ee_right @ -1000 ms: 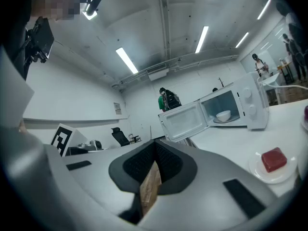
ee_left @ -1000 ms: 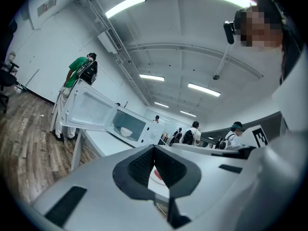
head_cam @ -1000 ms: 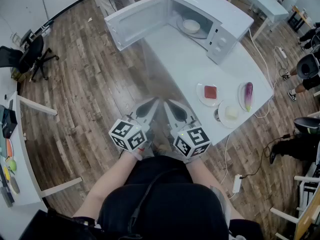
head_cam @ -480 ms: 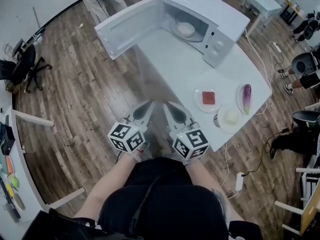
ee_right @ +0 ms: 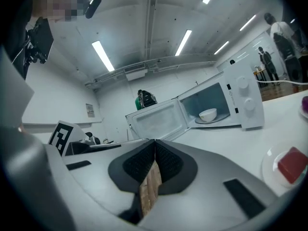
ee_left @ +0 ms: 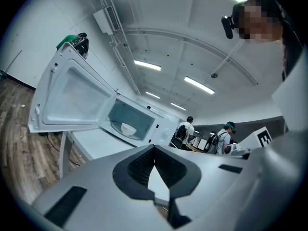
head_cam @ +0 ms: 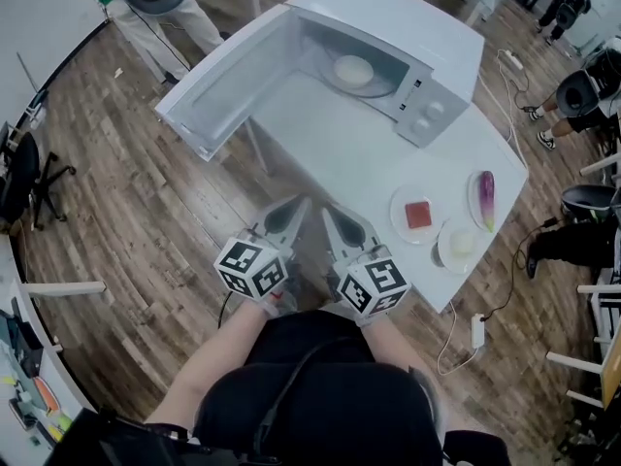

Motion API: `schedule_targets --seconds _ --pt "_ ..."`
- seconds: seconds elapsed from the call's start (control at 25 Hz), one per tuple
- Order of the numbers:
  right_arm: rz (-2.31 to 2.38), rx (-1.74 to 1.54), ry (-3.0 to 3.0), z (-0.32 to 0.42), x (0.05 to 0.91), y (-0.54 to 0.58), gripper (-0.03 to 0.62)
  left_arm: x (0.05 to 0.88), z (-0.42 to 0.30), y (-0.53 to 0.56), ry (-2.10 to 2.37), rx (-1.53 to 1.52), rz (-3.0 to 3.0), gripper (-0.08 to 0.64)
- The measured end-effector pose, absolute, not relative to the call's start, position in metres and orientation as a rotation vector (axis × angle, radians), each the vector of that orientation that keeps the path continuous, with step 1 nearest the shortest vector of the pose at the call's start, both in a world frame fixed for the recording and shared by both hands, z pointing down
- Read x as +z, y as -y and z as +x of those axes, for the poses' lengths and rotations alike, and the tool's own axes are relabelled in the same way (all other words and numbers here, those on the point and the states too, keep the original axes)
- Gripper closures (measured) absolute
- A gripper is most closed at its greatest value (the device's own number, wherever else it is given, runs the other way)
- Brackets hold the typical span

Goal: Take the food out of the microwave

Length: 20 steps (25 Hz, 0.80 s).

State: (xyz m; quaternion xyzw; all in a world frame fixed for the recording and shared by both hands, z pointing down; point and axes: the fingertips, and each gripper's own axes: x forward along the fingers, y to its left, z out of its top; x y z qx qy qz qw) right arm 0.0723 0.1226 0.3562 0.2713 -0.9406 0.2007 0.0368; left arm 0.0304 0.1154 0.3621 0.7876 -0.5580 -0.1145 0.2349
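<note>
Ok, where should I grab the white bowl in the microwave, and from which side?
Probably pinch the bowl by its near rim, one jaw inside, one outside: it sits upright, mouth up. Come straight in through the open front of the microwave; the door is swung to the left.

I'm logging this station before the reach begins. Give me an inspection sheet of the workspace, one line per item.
Surface: white table, bare in front of the microwave.
Job's things: microwave with its door wide open; white bowl on the turntable inside.
Clutter: plates at the table's right end hold a red block, an eggplant and pale food.
Grippers: left gripper and right gripper both shut, empty, side by side near the table's near edge.
Cables: white power strip and cable on the floor beside the table.
Surroundings: wood floor; people at right.
</note>
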Motion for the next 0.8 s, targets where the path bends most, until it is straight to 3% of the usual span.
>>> schedule_targets --seconds 0.8 --pt "1.216 0.677 2.751 0.002 0.377 -0.041 0.572 0.38 -0.037 -0.018 1.211 -0.242 2.292 0.549"
